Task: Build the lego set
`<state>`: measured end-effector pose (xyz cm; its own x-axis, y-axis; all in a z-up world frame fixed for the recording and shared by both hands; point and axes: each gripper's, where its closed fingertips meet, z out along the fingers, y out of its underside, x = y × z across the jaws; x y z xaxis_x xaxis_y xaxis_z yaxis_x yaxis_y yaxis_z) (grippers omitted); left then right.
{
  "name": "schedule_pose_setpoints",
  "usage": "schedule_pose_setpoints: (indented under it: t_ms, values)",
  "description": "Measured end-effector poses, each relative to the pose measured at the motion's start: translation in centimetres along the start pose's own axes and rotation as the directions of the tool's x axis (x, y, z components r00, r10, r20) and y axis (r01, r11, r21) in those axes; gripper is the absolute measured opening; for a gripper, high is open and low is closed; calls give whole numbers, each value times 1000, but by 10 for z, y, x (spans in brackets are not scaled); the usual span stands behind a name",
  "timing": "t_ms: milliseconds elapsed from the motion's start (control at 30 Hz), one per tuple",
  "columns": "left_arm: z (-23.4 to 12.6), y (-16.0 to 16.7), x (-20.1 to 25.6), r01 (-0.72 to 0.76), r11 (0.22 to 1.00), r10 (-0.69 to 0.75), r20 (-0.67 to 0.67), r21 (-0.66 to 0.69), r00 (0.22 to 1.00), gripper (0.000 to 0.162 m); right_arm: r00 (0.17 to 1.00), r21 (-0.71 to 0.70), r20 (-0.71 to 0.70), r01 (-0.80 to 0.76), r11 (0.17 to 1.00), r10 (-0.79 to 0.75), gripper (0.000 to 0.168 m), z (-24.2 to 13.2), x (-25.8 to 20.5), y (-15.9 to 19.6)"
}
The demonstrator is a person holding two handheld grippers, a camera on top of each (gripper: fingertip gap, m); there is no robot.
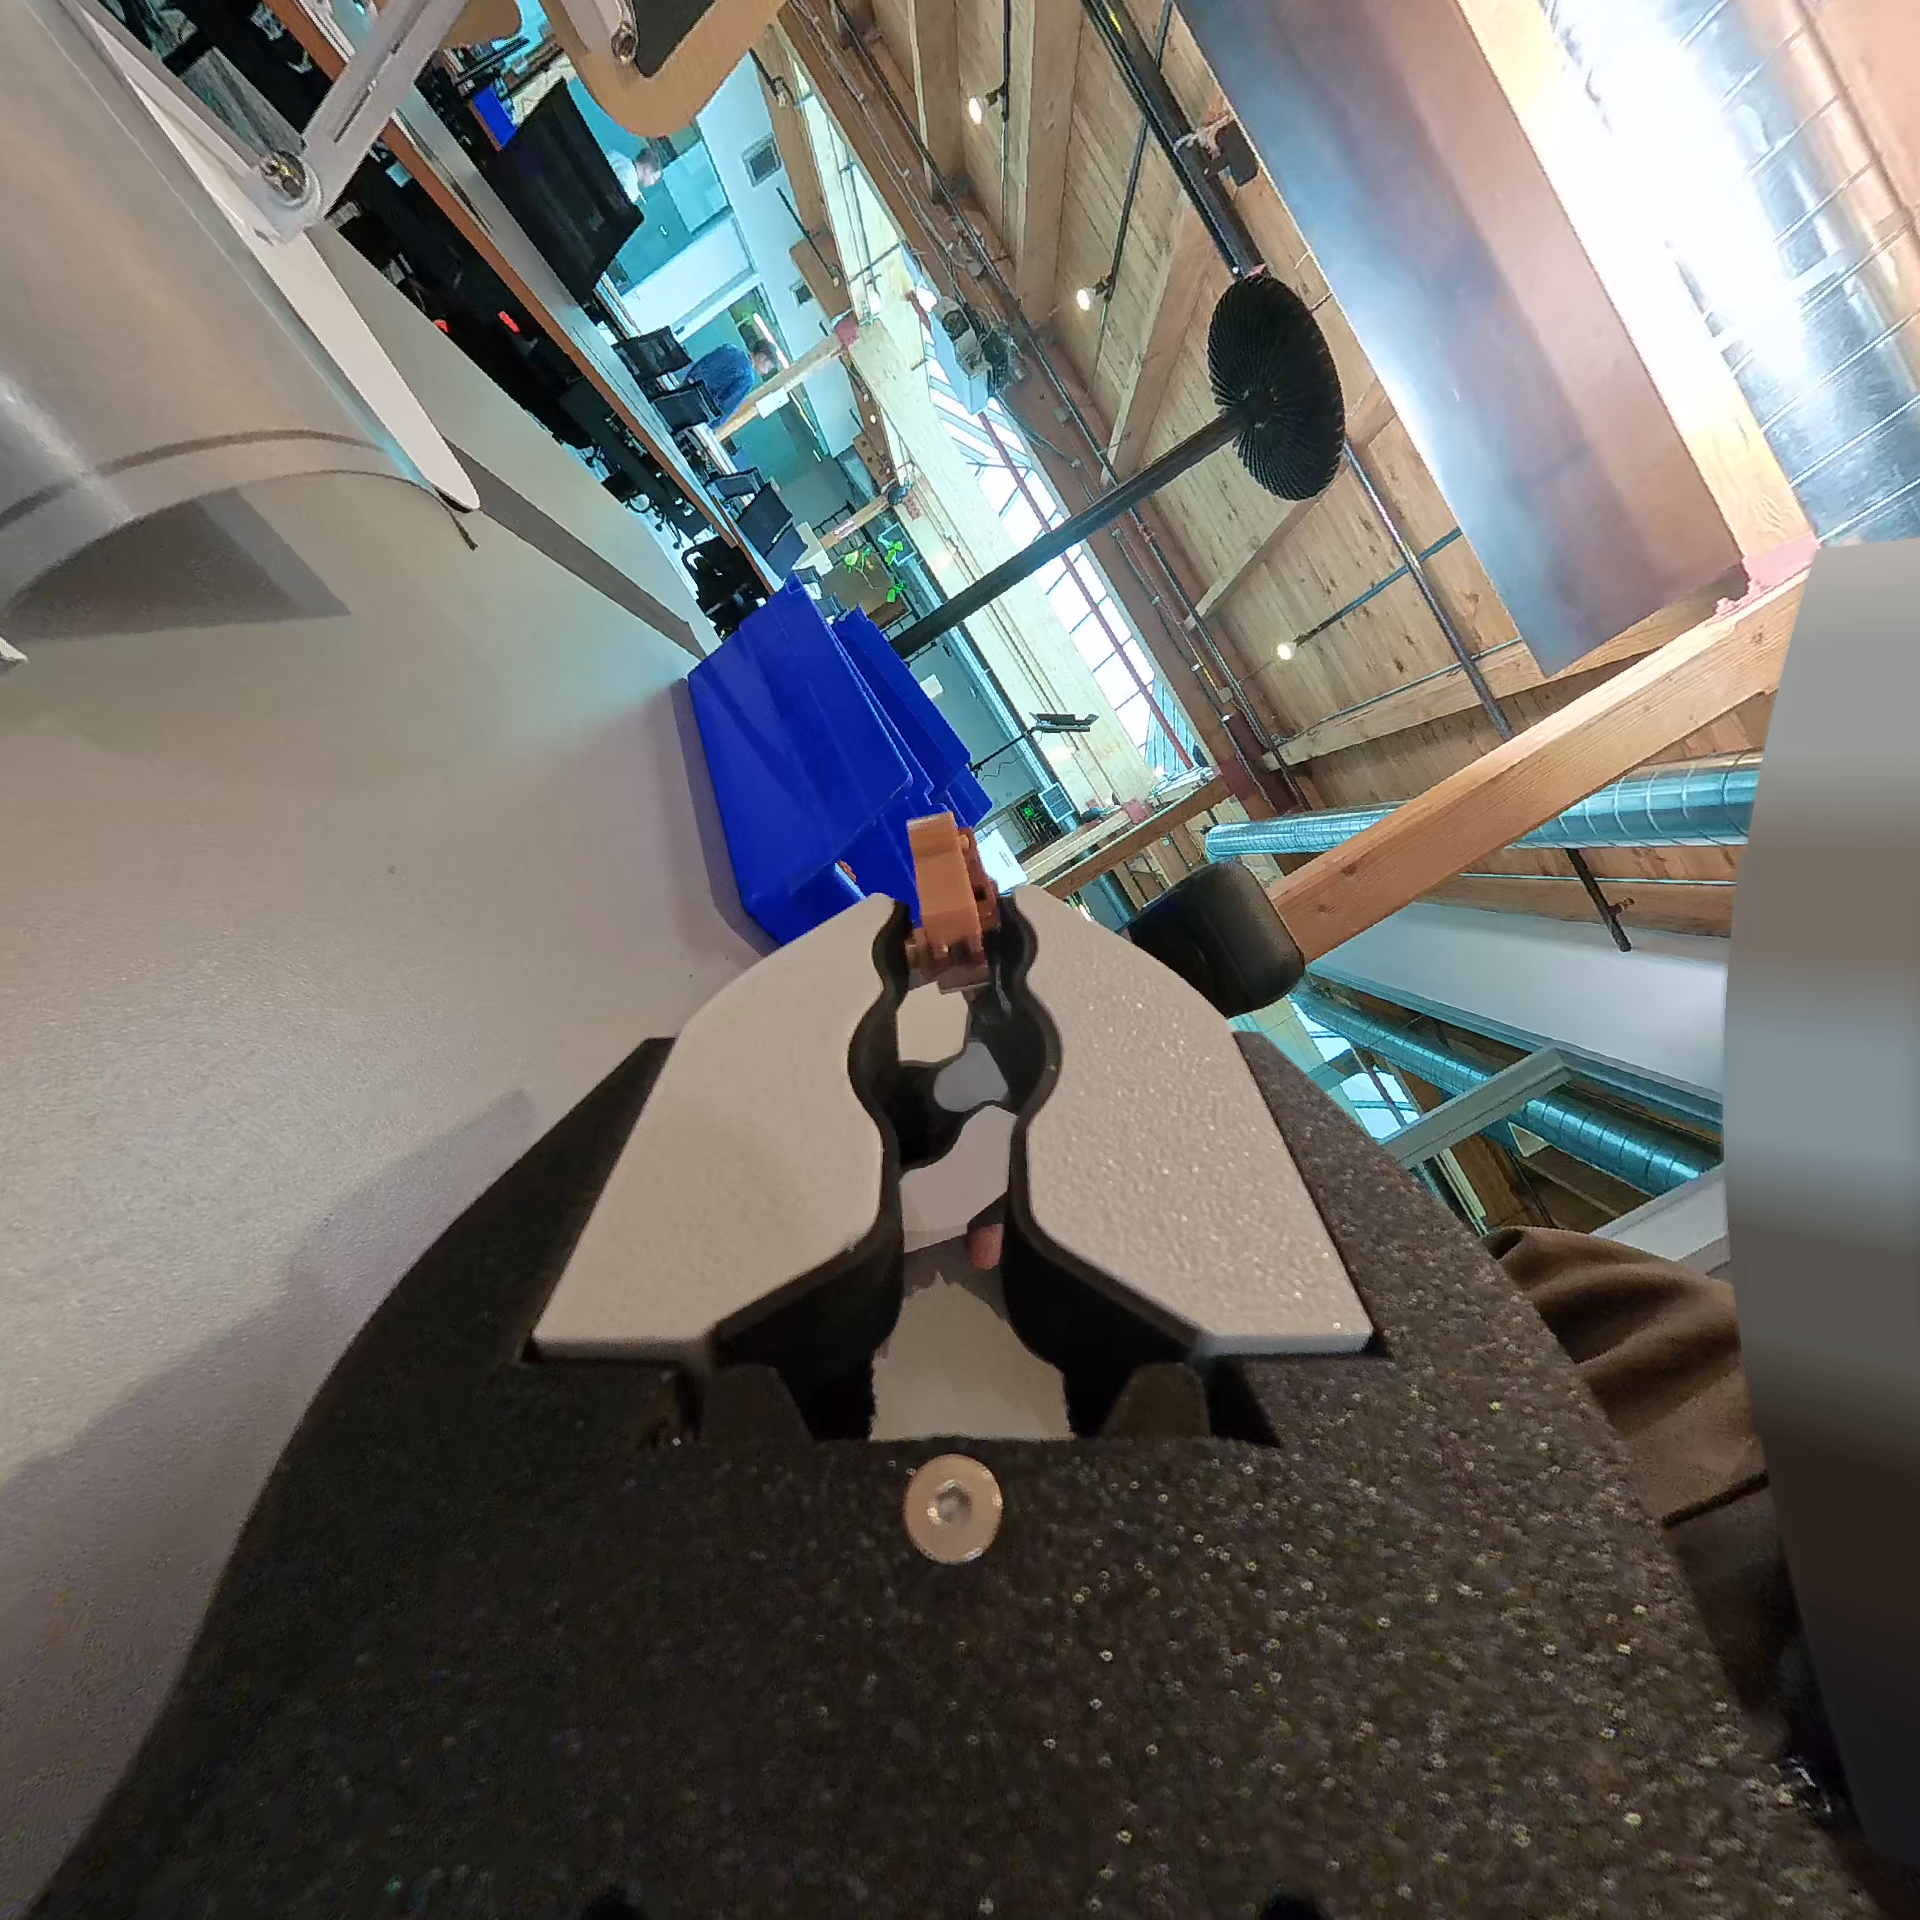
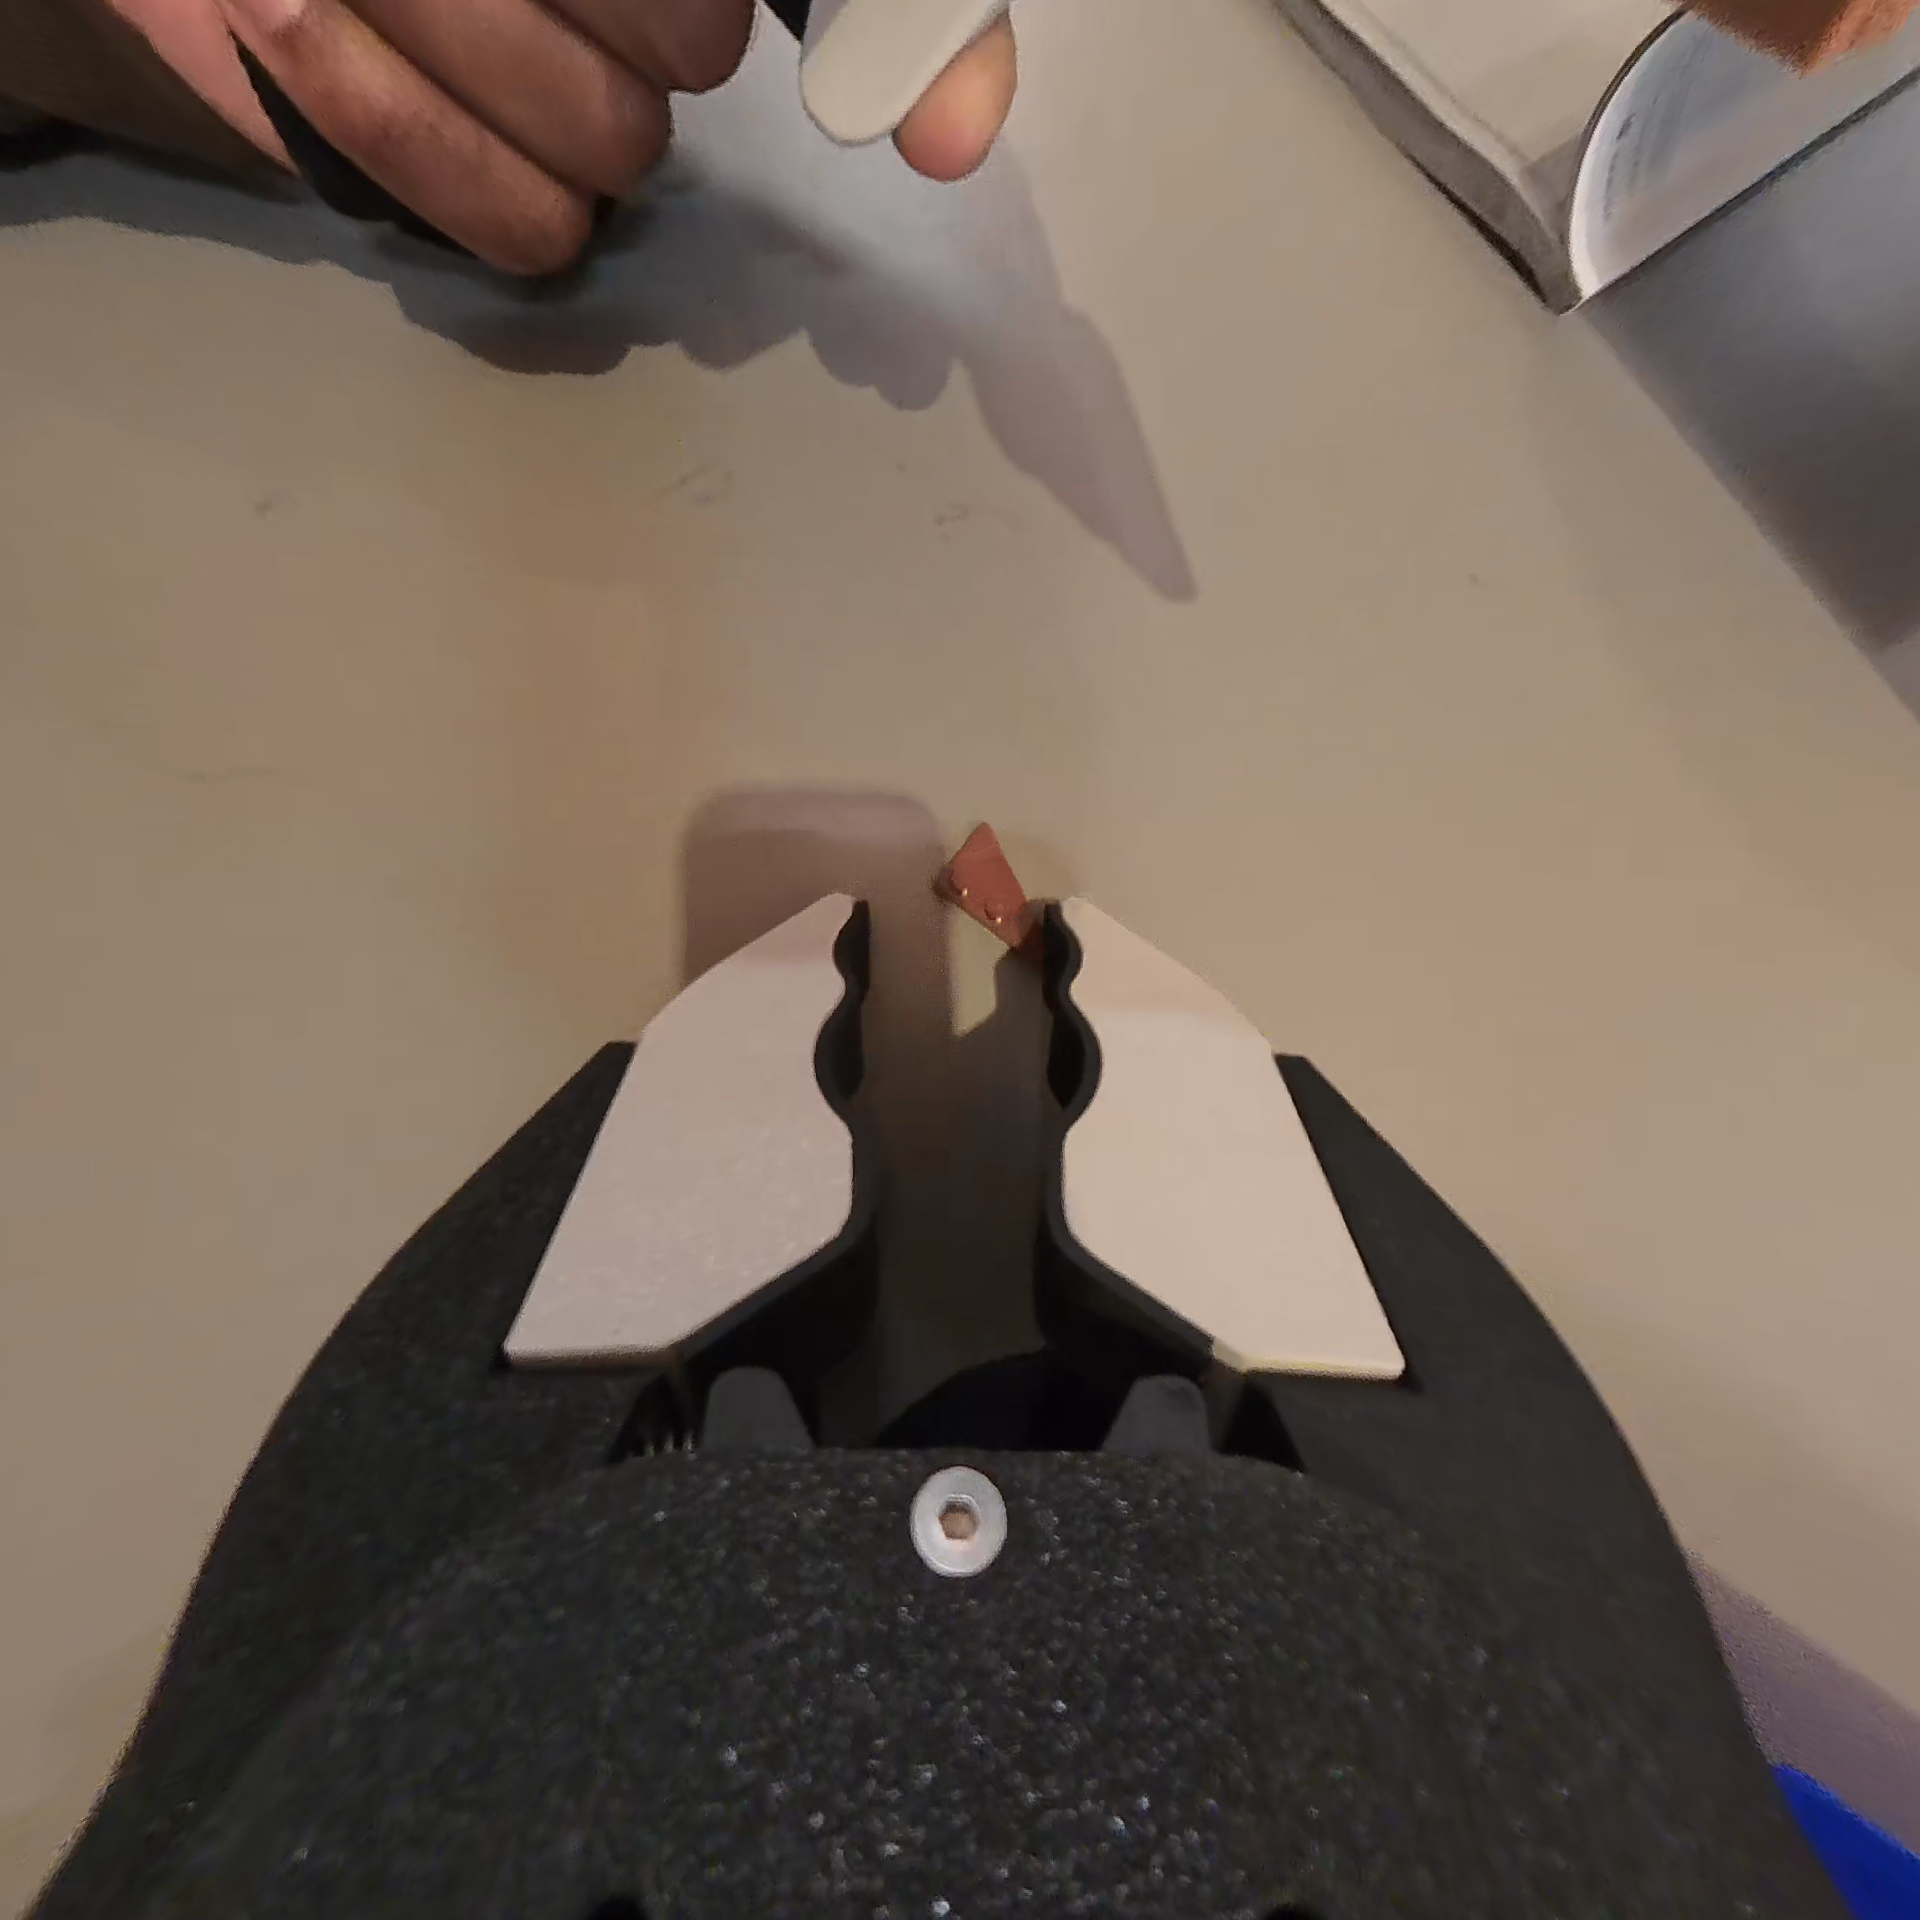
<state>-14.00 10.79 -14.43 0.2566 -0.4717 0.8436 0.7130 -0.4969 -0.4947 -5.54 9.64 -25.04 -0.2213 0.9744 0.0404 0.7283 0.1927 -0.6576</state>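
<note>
On the pale table (image 2: pixel 416 644), my left gripper (image 1: pixel 961 935) pinches the brown lego assembly (image 1: pixel 948 902) aloft for joining, while my parted right gripper (image 2: pixel 951 914) straddles a brown wedge plate (image 2: pixel 987 883) near its right fingertip.
</note>
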Motion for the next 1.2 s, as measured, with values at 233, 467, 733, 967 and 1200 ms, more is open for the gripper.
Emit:
schedule_pose_setpoints:
  t_ms: [233,467,733,967,1200]
  values:
    - [0,0,-1,7,1000,-7,-2,2,1000,16,995,15,62,81,997,-82,27,-3,-27,1]
    - [0,1,-2,14,1000,-14,-3,-2,1000,16,995,74,33,87,993,-90,24,-6,-20,3]
    - [0,1,-2,15,1000,-15,-4,-3,1000,16,996,84,22,79,993,-81,22,-6,-17,3]
    - [0,2,-1,13,1000,-13,-4,-4,1000,16,997,84,13,70,994,-72,22,-6,-15,3]
    - [0,2,-1,11,1000,-11,-4,-4,1000,16,999,77,-11,45,996,-45,26,-4,-12,2]
